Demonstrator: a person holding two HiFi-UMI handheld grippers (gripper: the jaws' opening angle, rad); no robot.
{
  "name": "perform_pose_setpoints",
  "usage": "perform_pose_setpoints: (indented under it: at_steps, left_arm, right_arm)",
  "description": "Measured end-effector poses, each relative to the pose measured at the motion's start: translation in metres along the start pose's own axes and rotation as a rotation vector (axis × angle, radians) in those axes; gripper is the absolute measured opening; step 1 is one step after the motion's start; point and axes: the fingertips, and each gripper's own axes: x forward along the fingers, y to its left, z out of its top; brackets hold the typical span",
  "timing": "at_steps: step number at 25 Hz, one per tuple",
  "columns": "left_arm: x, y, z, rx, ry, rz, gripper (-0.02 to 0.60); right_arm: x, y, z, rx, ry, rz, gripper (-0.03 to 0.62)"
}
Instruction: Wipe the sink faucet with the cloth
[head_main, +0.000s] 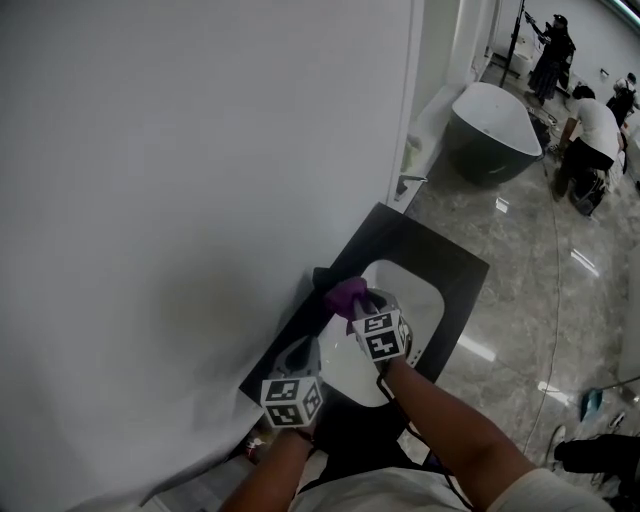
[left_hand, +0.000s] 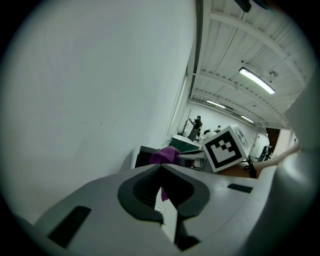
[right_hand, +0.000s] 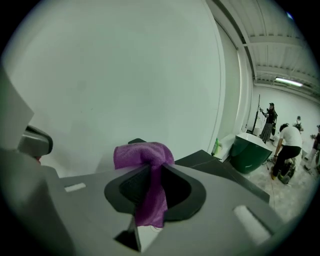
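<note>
Right claw (right_hand: 150, 167) pinches a bunched purple cloth (right_hand: 142, 155) over the white basin's (head_main: 425, 300) far rim, poised to wipe; left claw (left_hand: 161, 169), pressed together, idles.

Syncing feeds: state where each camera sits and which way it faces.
Head view: on the person's head, facing steeply down at the sink, both forearms, the left gripper and the right gripper.
Left gripper view: on that gripper, along its closed jaws toward the wall and the right gripper.
Right gripper view: on that gripper, along jaws clamped on the cloth, toward the bathtub.
Shared: all three show the cloth.
</note>
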Motion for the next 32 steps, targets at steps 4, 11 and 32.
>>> perform_pose_setpoints:
  at_steps: [4, 11, 32]
  left_arm:
    - [0.007, -0.002, -0.009, -0.002, 0.007, 0.004, 0.005]
    - [0.021, -0.005, -0.028, -0.014, 0.027, 0.004, 0.005]
    - [-0.020, -0.047, 0.014, -0.009, -0.024, 0.046, 0.005]
  right_arm:
    - [0.019, -0.013, -0.042, 0.023, 0.075, 0.006, 0.069]
    - [-0.011, -0.029, -0.123, 0.082, 0.154, 0.002, 0.069]
    - [-0.134, 0.013, 0.006, 0.164, -0.097, 0.100, 0.069]
